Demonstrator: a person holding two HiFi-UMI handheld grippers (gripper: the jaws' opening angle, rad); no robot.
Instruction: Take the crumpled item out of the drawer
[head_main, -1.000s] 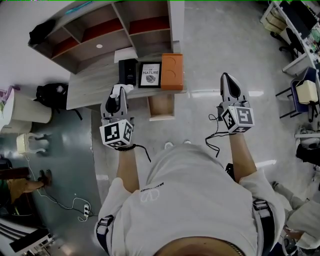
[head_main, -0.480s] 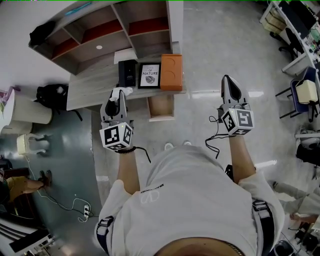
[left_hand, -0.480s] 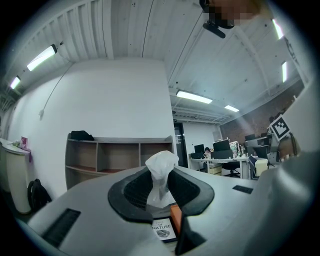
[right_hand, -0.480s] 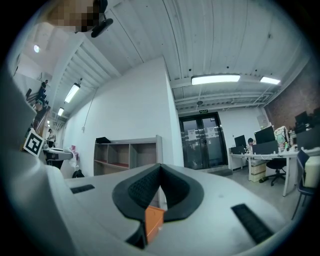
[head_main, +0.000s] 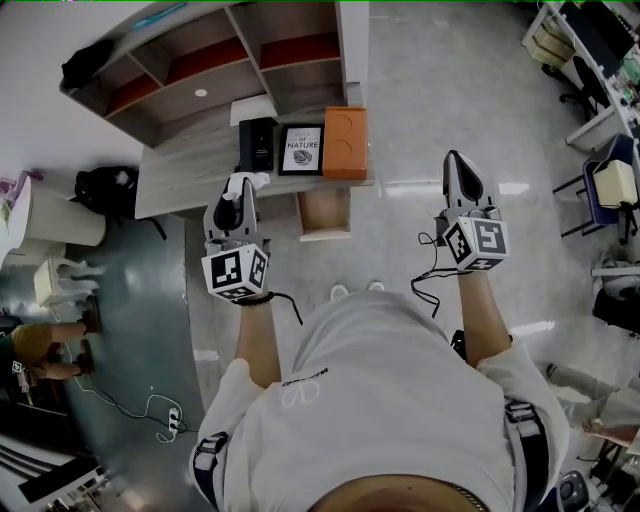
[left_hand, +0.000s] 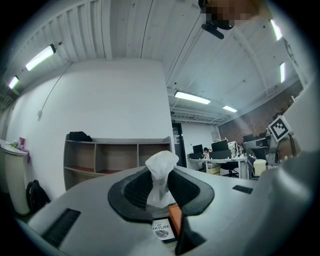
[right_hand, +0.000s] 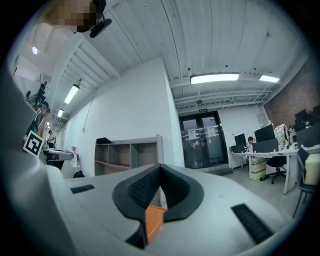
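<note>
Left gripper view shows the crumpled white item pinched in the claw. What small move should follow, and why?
Probably lower the left claw toward the desk and release. The crumpled white item is pinched between its pads and clear of the open drawer, near the desk's front edge. The right claw is shut, empty, out over the floor.

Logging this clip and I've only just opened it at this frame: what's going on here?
A person stands at a desk with a gripper in each hand. The left gripper holds a crumpled white item pinched between its fingers, near the desk's front edge and left of the open drawer. The right gripper is shut and empty, off to the right over the floor. The item looks already out of the drawer.
</note>
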